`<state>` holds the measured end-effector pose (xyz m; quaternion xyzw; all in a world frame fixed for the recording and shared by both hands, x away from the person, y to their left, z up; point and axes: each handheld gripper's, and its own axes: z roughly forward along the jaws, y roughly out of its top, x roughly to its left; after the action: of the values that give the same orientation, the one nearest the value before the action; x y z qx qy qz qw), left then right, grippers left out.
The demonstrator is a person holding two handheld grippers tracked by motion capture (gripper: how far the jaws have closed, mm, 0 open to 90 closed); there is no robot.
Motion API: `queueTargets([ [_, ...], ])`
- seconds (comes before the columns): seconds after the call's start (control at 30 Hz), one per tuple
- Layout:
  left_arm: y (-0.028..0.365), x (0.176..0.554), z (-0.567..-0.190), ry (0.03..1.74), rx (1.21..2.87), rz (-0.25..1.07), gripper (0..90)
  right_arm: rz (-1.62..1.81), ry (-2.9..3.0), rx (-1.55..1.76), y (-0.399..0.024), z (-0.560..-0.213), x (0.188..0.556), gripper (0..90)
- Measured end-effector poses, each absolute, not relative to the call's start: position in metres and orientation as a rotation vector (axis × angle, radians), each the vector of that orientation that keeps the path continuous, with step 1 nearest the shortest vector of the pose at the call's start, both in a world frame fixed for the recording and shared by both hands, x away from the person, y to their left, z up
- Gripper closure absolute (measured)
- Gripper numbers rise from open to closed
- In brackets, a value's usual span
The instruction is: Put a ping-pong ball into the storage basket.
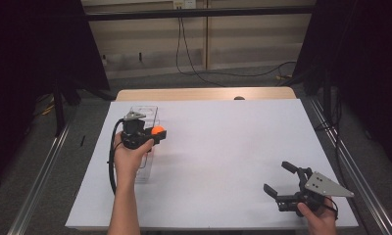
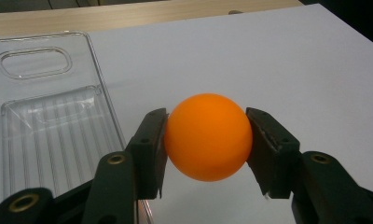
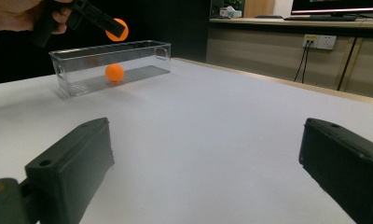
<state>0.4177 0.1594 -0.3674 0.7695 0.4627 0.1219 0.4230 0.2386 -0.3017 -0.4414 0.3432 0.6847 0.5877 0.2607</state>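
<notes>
The left gripper (image 1: 157, 133) grips an orange ball (image 1: 158, 130) up in the air, beside the clear box (image 1: 144, 172). The box's long side runs away from the person. The right gripper view shows a second ball (image 3: 114, 73) lying in the box. The right gripper (image 1: 278, 178) rests released, nothing between its jaws.

Orange ball (image 2: 208, 136), round, smooth, pinched btwn jaws, aloft beside clear bin (image 2: 44, 126) w/ 2nd ball (image 3: 114, 73) inside.
</notes>
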Motion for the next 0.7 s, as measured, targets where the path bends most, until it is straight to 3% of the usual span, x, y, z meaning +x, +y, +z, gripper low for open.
queueTargets([
  [0.7, 0.173, 0.418, -0.368, 1.187, 1.913, 0.327, 50.9, 1.591, 1.854, 0.928, -0.302, -0.441, 0.238, 2.2],
])
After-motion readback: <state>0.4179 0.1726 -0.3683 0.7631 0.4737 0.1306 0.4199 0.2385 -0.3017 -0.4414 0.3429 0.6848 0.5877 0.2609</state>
